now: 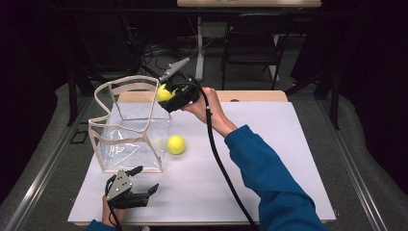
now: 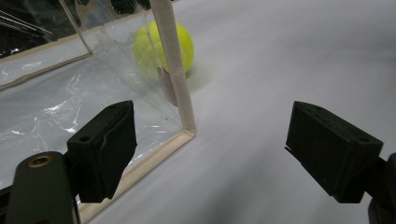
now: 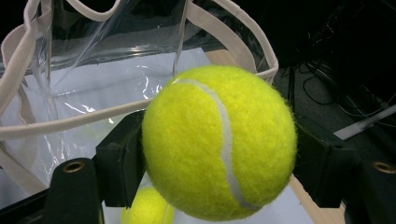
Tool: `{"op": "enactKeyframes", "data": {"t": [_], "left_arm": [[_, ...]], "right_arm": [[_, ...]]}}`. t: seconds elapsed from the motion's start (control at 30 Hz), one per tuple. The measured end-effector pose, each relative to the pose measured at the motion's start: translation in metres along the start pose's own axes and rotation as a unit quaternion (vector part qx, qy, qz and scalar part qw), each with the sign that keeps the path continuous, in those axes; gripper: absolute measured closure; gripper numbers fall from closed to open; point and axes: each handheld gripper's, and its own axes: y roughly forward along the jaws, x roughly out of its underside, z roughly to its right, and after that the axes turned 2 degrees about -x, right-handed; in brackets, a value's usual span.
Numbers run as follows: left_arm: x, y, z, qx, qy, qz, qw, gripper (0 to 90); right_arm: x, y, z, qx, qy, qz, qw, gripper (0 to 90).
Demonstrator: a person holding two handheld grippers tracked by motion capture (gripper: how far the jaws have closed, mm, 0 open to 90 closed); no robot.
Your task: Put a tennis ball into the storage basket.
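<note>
Where the fingers (image 3: 119, 163) pinch, the tennis ball (image 3: 218, 142) sits between.

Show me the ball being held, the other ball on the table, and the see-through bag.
Held tennis ball (image 3: 219, 140): right gripper view, centre of its felt.
Second tennis ball (image 1: 176, 144): high view, its middle.
Clear bag (image 1: 126, 129): high view, cream rim at the front.

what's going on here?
A person is loading tennis balls into a clear bag on the table. The right gripper is clamped on one tennis ball, held up beside the bag's open rim. A second ball sits on the table beside the bag. The left gripper rests open near the bag's front corner.
</note>
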Motion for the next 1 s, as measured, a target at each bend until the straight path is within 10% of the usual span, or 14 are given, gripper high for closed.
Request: {"op": "enactKeyframes", "data": {"t": [1.0], "left_arm": [[0.000, 0.001, 0.000, 0.002, 0.001, 0.001, 1.0000, 16.2]], "right_arm": [[-0.016, 0.000, -0.004, 0.011, -0.010, 0.043, 0.9990, 26.6]]}}
